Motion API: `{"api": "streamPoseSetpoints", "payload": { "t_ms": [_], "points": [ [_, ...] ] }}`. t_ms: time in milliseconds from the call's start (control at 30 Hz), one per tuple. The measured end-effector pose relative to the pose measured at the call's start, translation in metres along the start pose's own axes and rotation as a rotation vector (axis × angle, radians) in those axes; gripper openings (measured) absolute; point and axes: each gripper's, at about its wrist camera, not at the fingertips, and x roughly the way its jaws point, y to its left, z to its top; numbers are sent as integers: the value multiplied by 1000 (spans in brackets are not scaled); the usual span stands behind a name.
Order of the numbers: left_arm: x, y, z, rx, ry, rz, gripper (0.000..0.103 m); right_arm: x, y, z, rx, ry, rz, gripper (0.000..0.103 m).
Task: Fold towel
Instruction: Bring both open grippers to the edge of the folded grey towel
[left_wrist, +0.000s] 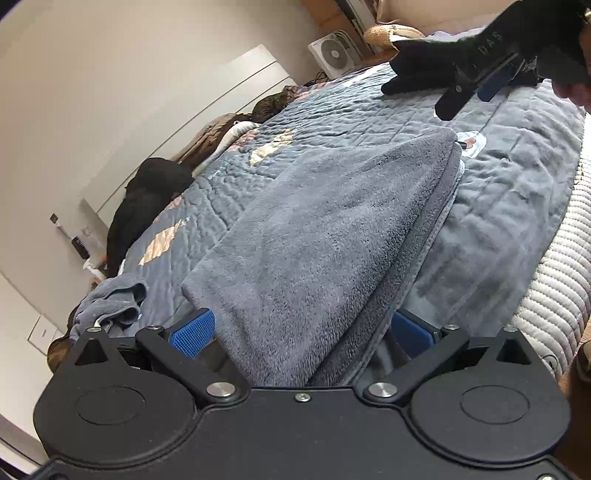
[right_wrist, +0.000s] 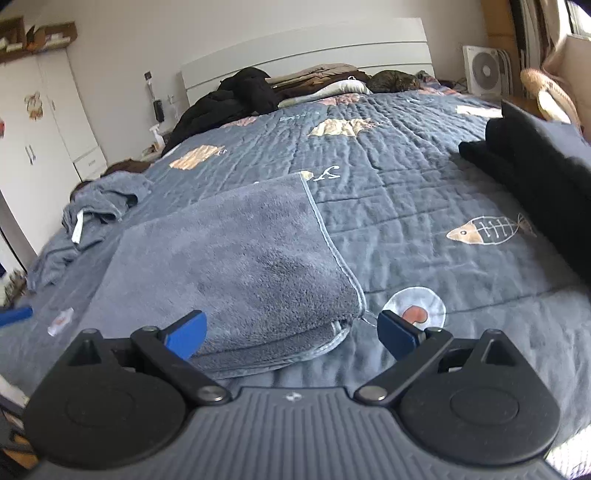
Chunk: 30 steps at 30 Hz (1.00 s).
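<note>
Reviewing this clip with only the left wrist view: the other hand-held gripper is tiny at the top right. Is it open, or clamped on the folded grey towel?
Observer: Open. The right hand-held gripper has its jaws apart. The near corner of the folded grey fleece towel lies between its blue fingers, unclamped.
Operator: Anything loose on the bed near it?
Observer: A small white scrap lies on the blue-grey quilted bedspread, left of the towel.
Operator: Any print I could use as a landmark there?
Observer: A fish-skeleton print sits on the bedspread to the right of the towel.
</note>
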Motion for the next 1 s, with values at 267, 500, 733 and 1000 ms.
{"api": "streamPoseSetpoints", "payload": {
  "t_ms": [267,500,733,1000],
  "points": [
    [-10,-4,-2,82,12,98,103,1,-14,-4,26,25,11,99],
    [-9,-3,3,210,22,169,103,-2,-27,1,30,41,73,99],
    [9,-11,-2,287,69,162,103,-9,-35,7,39,65,160,99],
    [26,-37,-19,351,112,132,103,-17,-35,17,4,68,193,99]
  ]
}}
